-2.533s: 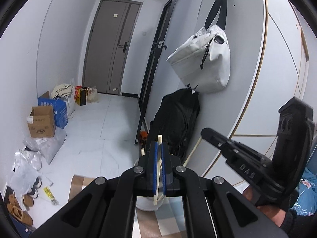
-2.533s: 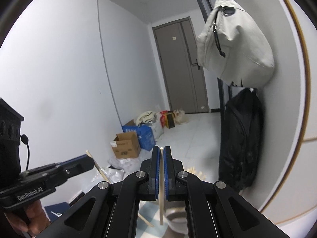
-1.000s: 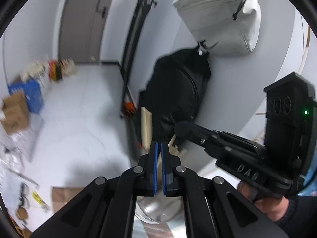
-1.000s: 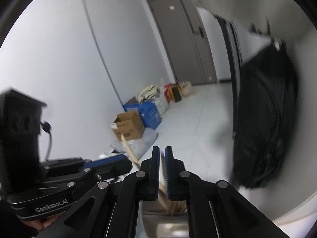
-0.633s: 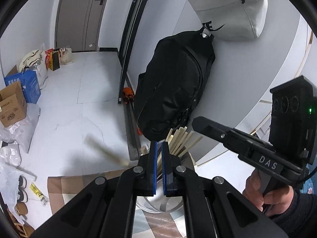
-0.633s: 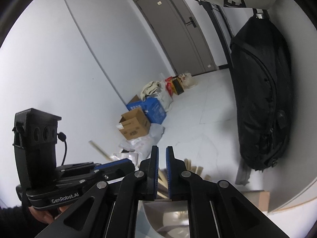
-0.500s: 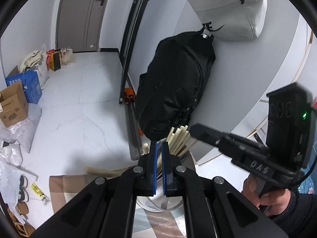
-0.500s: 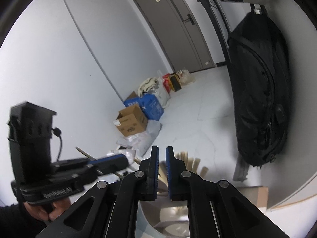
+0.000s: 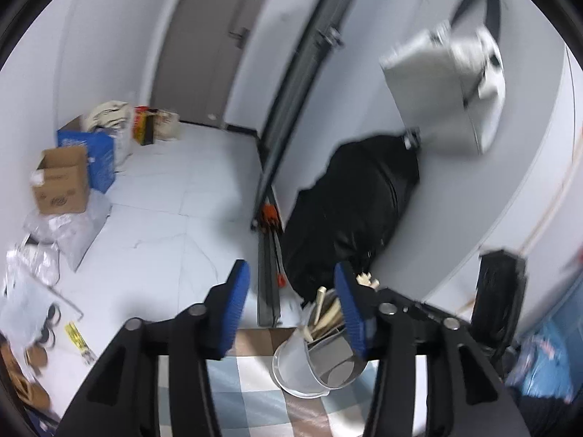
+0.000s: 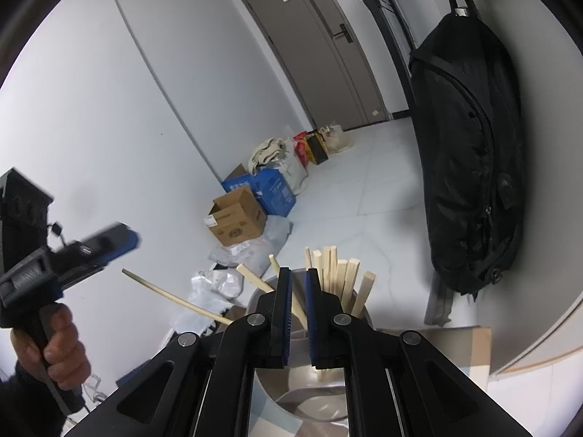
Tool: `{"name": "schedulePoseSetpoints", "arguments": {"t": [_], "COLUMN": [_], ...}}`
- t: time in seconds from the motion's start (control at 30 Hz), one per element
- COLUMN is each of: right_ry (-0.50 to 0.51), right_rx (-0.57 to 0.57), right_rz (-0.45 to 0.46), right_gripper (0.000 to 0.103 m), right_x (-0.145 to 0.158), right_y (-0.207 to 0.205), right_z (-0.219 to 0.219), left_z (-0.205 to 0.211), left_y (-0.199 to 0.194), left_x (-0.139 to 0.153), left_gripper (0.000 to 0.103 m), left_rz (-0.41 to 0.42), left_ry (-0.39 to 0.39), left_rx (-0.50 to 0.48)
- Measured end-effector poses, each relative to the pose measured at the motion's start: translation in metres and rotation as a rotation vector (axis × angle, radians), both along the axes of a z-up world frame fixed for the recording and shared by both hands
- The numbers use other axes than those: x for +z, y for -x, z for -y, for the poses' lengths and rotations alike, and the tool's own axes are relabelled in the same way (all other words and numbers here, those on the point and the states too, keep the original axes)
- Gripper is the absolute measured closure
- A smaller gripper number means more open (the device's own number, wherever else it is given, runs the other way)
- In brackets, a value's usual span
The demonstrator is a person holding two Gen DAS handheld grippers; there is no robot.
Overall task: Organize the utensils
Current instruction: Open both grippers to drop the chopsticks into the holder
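One chopstick (image 10: 175, 296) lies outside the left gripper's (image 9: 291, 307) opening jaws — empty.

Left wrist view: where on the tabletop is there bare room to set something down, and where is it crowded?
Bare checked cloth lies left of the metal holder, between the opening left gripper's fingers. The holder itself is crowded with wooden chopsticks, and the shut right gripper hovers over it.

Black grippers (image 9: 291, 306), blue-padded jaws, silver screws.
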State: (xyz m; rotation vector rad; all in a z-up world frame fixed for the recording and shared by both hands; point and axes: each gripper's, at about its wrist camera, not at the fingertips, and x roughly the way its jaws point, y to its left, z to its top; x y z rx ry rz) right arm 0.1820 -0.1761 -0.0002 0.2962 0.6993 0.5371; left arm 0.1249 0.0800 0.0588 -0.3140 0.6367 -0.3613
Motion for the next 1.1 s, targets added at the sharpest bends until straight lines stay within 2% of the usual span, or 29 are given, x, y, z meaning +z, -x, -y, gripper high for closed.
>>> {"name": "schedulePoseSetpoints", "arguments": {"t": [0.07, 0.13, 0.3, 0.37, 0.4, 0.43, 0.5, 0.6, 0.73, 0.87, 1.1], "right_ry": [-0.001, -0.002, -0.006, -0.010, -0.011, -0.014, -0.019, -0.021, -0.018, -0.028, -0.028], "right_rx": [0.003, 0.001, -0.006, -0.012, -0.015, -0.017, -0.018, -0.015, -0.016, -0.025, -0.046], "right_rz": [0.005, 0.013, 0.016, 0.022, 0.025, 0.029, 0.035, 0.040, 0.042, 0.039, 0.035], "right_gripper": [0.095, 0.095, 0.095, 0.095, 0.095, 0.095, 0.095, 0.095, 0.095, 0.095, 0.095], "right_x": [0.001, 0.002, 0.002, 0.003, 0.004, 0.006, 0.008, 0.010, 0.009, 0.007, 0.005], "right_y": [0.002, 0.005, 0.013, 0.018, 0.020, 0.023, 0.027, 0.030, 0.035, 0.039, 0.047], "right_z": [0.000, 0.001, 0.002, 0.004, 0.005, 0.006, 0.008, 0.011, 0.012, 0.018, 0.029], "left_z": [-0.008, -0.009, 0.003, 0.009, 0.009, 0.011, 0.013, 0.015, 0.024, 0.035, 0.076], "left_y": [0.012, 0.015, -0.011, -0.024, -0.027, -0.032, -0.037, -0.039, -0.039, -0.034, -0.045], "left_x": [0.000, -0.004, -0.020, -0.027, -0.031, -0.035, -0.039, -0.040, -0.039, -0.035, -0.035], "left_gripper": [0.047, 0.035, 0.036, 0.051, 0.074, 0.091, 0.098, 0.103, 0.103, 0.103, 0.103], "left_rz": [0.032, 0.054, 0.009, -0.003, -0.025, -0.045, -0.056, -0.061, -0.060, -0.056, -0.066], "left_ry": [-0.004, 0.007, 0.001, 0.013, 0.029, 0.043, 0.068, 0.093, 0.094, 0.059, -0.032], "left_rx": [0.058, 0.098, 0.079, 0.081, 0.067, 0.060, 0.049, 0.046, 0.037, 0.034, -0.038]}}
